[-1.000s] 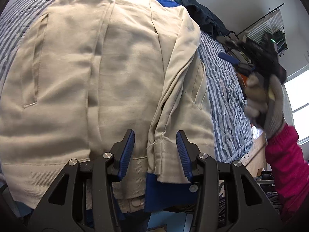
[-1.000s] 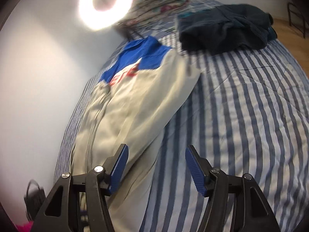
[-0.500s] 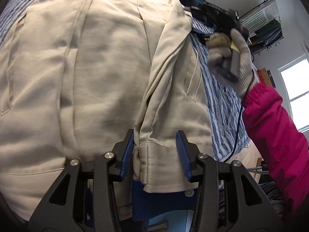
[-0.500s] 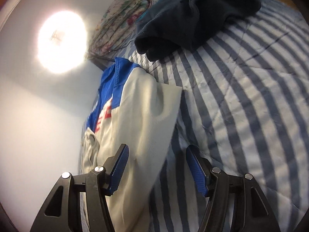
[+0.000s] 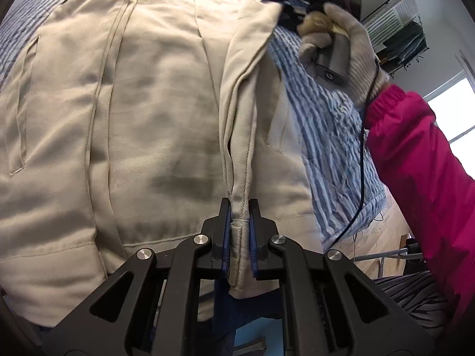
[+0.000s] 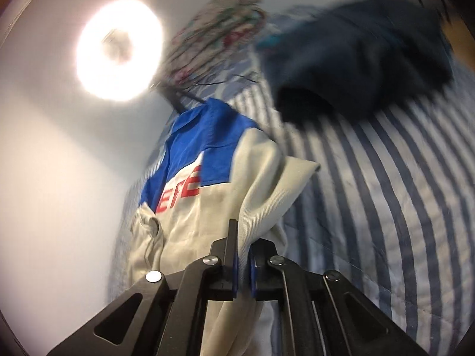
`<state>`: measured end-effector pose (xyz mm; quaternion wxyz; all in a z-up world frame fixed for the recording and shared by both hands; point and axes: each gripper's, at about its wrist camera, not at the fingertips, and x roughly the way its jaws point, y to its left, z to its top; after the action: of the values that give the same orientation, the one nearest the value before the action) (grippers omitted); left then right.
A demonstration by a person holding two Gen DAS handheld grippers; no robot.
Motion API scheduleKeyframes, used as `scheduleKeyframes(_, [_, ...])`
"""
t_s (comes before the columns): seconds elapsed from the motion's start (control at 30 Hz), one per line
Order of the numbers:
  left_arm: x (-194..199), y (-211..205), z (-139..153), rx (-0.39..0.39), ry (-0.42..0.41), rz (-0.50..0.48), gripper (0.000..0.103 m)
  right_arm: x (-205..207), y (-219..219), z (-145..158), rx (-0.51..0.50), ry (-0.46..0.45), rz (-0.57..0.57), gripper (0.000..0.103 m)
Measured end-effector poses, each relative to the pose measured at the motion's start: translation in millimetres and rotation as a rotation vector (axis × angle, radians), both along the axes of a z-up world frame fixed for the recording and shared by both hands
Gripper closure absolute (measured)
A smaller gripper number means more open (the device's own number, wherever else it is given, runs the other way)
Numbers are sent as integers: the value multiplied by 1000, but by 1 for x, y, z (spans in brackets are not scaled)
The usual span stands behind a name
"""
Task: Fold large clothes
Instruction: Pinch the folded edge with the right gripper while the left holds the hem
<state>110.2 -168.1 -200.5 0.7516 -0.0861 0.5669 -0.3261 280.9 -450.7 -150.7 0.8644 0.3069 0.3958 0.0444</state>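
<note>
L gripper (image 5: pixel 240 207): jaws closing, pads clamped on sleeve cuff (image 5: pixel 239 252) of beige/blue jacket (image 5: pixel 148 118), spread flat on striped bed (image 6: pixel 371 192). R gripper (image 6: pixel 242 246): pinched tight on jacket shoulder fold. Beyond: gloved hand (image 5: pixel 341 44), dark garment (image 6: pixel 356 68), ring light (image 6: pixel 118 50).

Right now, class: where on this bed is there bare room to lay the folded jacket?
Free: the striped bedspread right of the beige jacket, below the dark clothes pile. Crowded: the head of the bed, with that pile and a floral bundle.
</note>
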Motion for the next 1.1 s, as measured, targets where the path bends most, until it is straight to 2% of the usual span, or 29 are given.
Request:
scheduleKeyframes(0.17, [-6,7,3,-19,5,7,95,15,53,30,-158,-28,75,101])
scheduleKeyframes(0.33, [-11,10,-5,-6,26,9,95,31,106,28,-226,-25,164,101])
scheduleKeyframes(0.43, [-9,11,-13,1,50,20,95,48,137,12,-185,58,250,85])
scheduleKeyframes(0.47, [-9,13,-15,-1,56,24,95,51,144,8,-165,79,277,71])
scheduleKeyframes(0.5, [-9,14,-15,-3,60,27,95,52,150,8,-153,89,305,70])
scheduleKeyframes(0.6, [-9,16,-15,-10,61,31,95,42,153,26,-138,43,373,70])
scheduleKeyframes(0.7, [-9,19,-15,-12,61,34,95,28,134,46,-175,-12,344,70])
scheduleKeyframes(0.8, [-8,18,-14,-10,59,33,95,25,121,46,-299,30,308,67])
scheduleKeyframes(0.97, [-8,17,-14,-3,55,32,95,39,119,14,-400,135,275,64])
scheduleKeyframes(1.03, [-9,15,-13,0,50,29,95,43,125,6,-457,158,277,66])
scheduleKeyframes(1.1, [-10,14,-13,-1,48,29,95,46,127,2,-515,180,258,101])
